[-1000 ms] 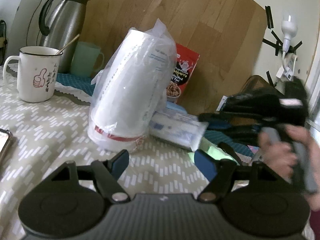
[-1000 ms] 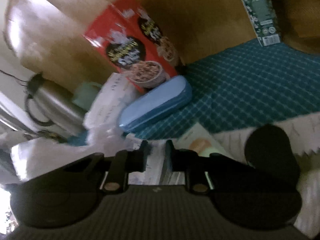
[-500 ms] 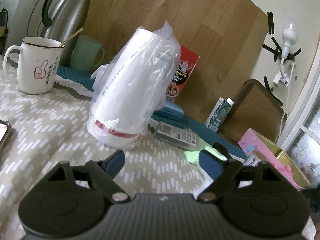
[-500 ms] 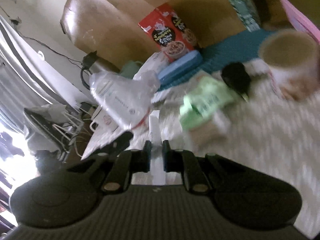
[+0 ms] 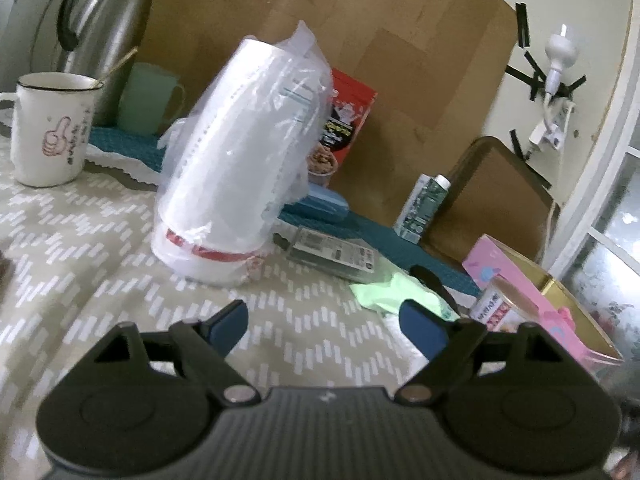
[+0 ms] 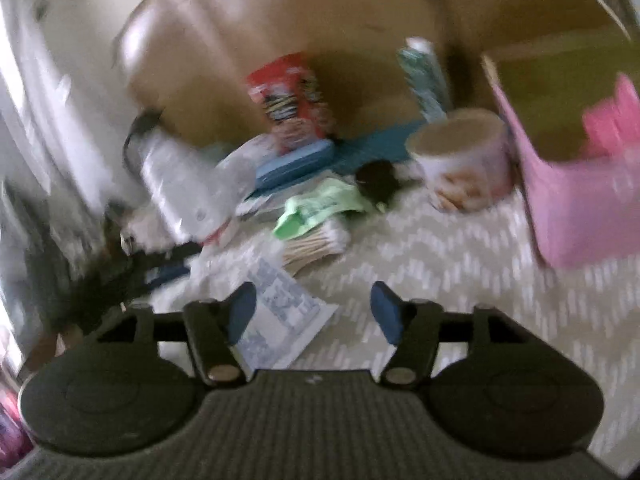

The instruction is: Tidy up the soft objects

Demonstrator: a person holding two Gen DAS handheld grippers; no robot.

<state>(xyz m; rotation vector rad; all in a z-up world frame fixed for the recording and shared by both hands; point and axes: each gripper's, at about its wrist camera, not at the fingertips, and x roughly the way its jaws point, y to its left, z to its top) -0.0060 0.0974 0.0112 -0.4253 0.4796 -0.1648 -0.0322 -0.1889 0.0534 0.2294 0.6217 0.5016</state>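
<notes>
- Presently, both tools are being held released: the left hand-held gripper (image 5: 322,322) is being kept wide apart over bare worktop (image 5: 100,248), and the right hand-held gripper (image 6: 313,312) is likewise spread, with nothing between its fingers.
- A flat white packet (image 6: 280,320) is lying just ahead of the right hand-held gripper, partly under its left finger; whether it is being touched cannot be told through the blur.
- A soft green cloth (image 6: 316,210) is lying farther ahead of the right hand-held gripper, beside a bundle of cotton swabs (image 6: 316,246) and a black item (image 6: 378,182).
- The pink box (image 6: 576,200) is standing ahead and to the right, probably the destination.
- For a good grasp, the motion is best being slowed first, since the right view is smeared.
- The packet is best being taken by its edge, so that it is not being crumpled.
- The bagged white roll (image 5: 244,168) ahead of the left hand-held gripper is leaning and is best being avoided.
</notes>
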